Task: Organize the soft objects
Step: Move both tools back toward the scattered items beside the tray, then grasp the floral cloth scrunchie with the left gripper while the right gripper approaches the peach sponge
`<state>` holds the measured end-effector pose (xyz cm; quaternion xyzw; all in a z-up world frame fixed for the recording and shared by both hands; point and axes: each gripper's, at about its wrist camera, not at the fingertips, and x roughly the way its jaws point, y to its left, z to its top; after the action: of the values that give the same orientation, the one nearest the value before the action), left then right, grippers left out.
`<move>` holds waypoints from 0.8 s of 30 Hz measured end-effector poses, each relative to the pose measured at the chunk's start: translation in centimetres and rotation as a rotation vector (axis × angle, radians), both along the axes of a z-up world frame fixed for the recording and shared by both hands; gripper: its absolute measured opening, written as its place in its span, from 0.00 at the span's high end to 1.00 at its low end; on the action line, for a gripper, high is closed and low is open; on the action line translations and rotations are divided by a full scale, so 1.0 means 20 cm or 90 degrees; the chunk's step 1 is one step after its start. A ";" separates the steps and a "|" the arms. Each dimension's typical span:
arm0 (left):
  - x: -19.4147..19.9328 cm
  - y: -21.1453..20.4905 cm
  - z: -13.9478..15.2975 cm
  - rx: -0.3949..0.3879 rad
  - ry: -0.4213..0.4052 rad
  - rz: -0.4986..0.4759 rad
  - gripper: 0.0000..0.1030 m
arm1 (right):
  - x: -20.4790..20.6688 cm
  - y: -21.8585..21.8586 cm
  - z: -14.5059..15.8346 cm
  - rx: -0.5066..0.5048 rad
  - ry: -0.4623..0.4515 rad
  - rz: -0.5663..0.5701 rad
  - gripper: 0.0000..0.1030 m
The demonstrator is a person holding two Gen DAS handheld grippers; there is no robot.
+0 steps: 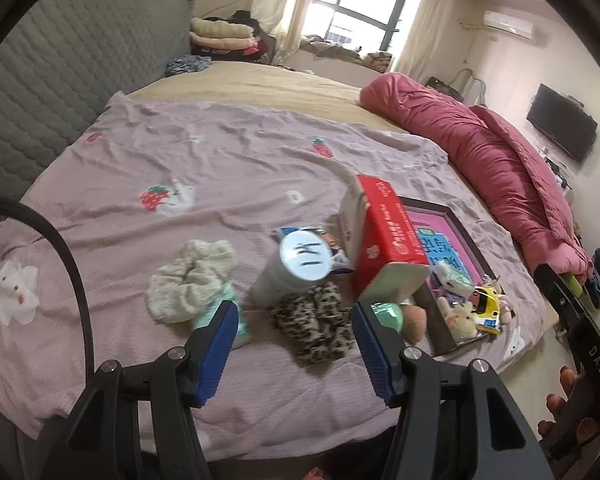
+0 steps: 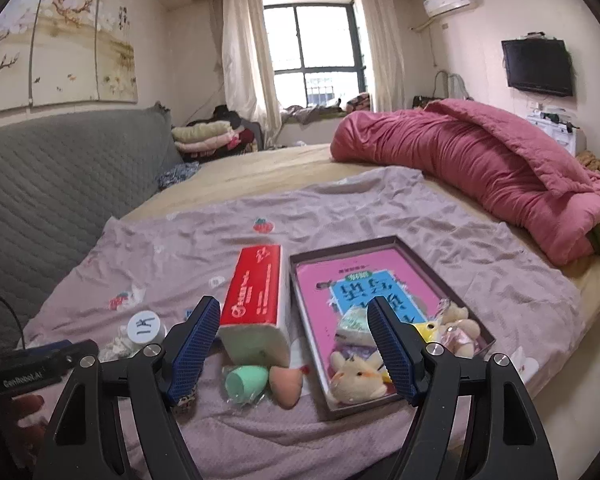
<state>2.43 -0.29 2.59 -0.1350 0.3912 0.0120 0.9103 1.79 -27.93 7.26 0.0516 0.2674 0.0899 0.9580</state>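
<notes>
On the lilac sheet [image 1: 220, 152], around the red tissue box [image 2: 256, 292]: tray [image 2: 308, 344] just to the right of the box, already holding a yellow-beaked plush [image 2: 354, 380], a pale pouch [image 2: 352, 324], a small yellow toy [image 1: 486, 306] and a pink-dressed plush [image 2: 460, 332]. In front of the box, a mint sponge [image 2: 246, 380] and a peach sponge [image 2: 286, 384] side by side, touching. Left of the box, a white cylinder [image 1: 296, 268], with a leopard scrunchie [image 1: 312, 328] at its base and a cream sock bundle [image 1: 188, 280] further left.

Left gripper [image 1: 296, 344] spread wide and empty, hanging over the scrunchie. Right gripper [image 2: 292, 348] spread wide and empty too, above the 2 sponges.

Step in hand, by judgement: approach for the next pickup, 4 soft things seemingly sorted, at least 4 left loose. Next move calls for lowering 1 gripper straight down, closing gently on the limp scrunchie or a squashy sponge, then carrying it right of the box into the tray.
</notes>
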 end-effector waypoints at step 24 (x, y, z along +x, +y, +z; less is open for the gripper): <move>-0.07 0.30 -0.24 -0.011 0.063 0.073 0.43 | 0.11 0.17 -0.30 -0.041 0.131 0.074 0.25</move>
<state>1.02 5.76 -2.27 -0.1641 0.4273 0.0678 0.8865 3.93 -24.43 1.23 0.0139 0.3698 0.1310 0.9197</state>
